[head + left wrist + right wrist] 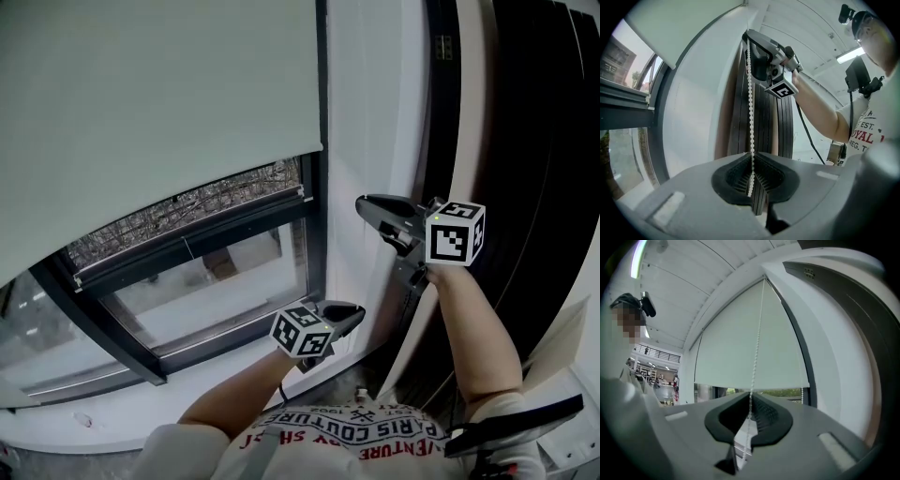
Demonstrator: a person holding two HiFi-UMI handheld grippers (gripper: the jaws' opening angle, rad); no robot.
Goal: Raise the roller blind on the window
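The pale roller blind (159, 103) covers the upper part of the window, and its bottom edge (187, 202) hangs partway down the glass. A white bead chain (750, 93) hangs to the right of the blind. My left gripper (752, 154) is shut on the chain low down; in the head view the left gripper (354, 314) sits near the sill. My right gripper (750, 394) is shut on the same chain (757, 348) higher up. It shows in the head view (367, 206) beside the white pillar, and from below in the left gripper view (752, 37).
A dark window frame (112, 319) and a white sill (94, 422) lie below the blind. A white pillar (375, 112) stands just right of the window, with dark vertical panels (525, 141) beyond it. A black cable (806, 131) hangs from the right arm.
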